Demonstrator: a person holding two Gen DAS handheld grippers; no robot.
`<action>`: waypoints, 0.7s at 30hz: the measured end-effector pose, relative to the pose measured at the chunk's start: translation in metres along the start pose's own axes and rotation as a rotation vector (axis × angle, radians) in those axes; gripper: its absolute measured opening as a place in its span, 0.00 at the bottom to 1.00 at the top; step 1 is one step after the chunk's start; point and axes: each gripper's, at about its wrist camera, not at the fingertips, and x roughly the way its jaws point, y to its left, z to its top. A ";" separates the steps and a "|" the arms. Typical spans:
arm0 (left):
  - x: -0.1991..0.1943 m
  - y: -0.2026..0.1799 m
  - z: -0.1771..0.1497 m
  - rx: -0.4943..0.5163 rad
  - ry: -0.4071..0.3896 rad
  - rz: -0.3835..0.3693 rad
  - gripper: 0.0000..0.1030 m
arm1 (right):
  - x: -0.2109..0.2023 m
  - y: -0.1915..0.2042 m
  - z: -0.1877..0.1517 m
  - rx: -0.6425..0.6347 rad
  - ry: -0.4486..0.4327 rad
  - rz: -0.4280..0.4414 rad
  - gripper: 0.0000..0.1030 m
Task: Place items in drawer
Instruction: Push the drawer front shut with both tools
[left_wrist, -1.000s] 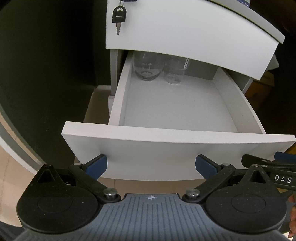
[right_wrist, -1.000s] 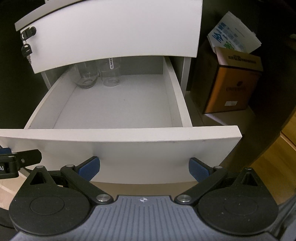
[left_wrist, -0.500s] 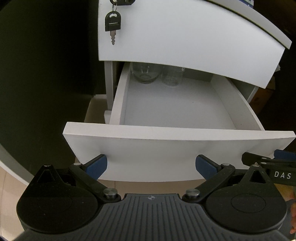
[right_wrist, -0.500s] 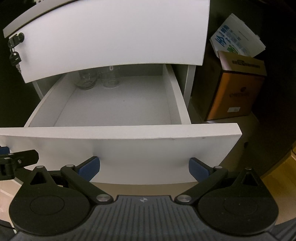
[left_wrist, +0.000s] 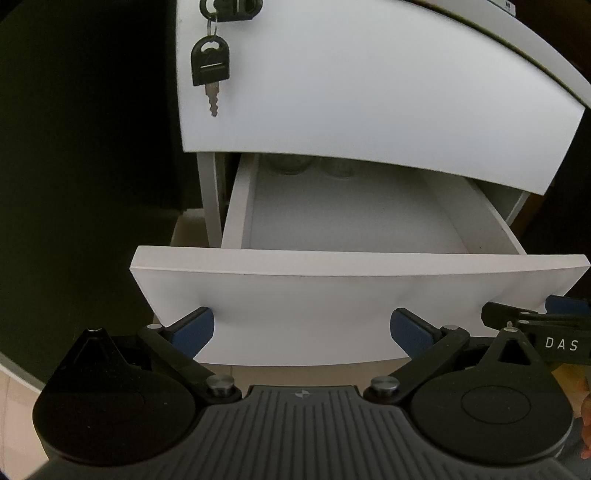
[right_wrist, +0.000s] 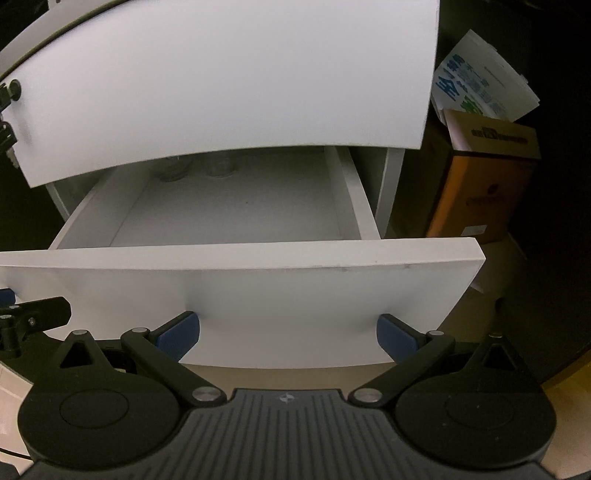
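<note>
The white lower drawer (left_wrist: 314, 299) (right_wrist: 258, 291) stands partly pulled out under the upper drawer front (left_wrist: 369, 85) (right_wrist: 221, 85). Two clear glasses (left_wrist: 291, 166) (right_wrist: 173, 170) stand at its back, mostly hidden under the upper front. My left gripper (left_wrist: 301, 328) is open, its blue pads against the drawer's front panel. My right gripper (right_wrist: 288, 334) is open too, pads at the same panel further right. Neither holds anything. Each gripper's finger shows at the edge of the other's view.
A black key (left_wrist: 210, 70) hangs from the lock on the upper drawer front. An orange-brown box (right_wrist: 480, 192) with printed papers (right_wrist: 480, 88) stands right of the cabinet. Dark space lies to the left; pale floor shows below.
The drawer has slid inward, and the glasses are now almost hidden under the upper front. Both grippers moved forward with the panel and stayed open.
</note>
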 end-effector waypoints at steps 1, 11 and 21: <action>-0.003 0.001 -0.001 0.001 -0.002 0.000 1.00 | 0.002 0.000 0.002 0.000 -0.003 0.001 1.00; -0.008 0.001 -0.009 0.014 -0.017 0.004 1.00 | 0.021 -0.003 0.016 0.005 -0.018 0.006 1.00; -0.016 -0.001 -0.023 0.031 -0.028 0.005 1.00 | 0.037 -0.005 0.027 0.006 -0.027 0.008 1.00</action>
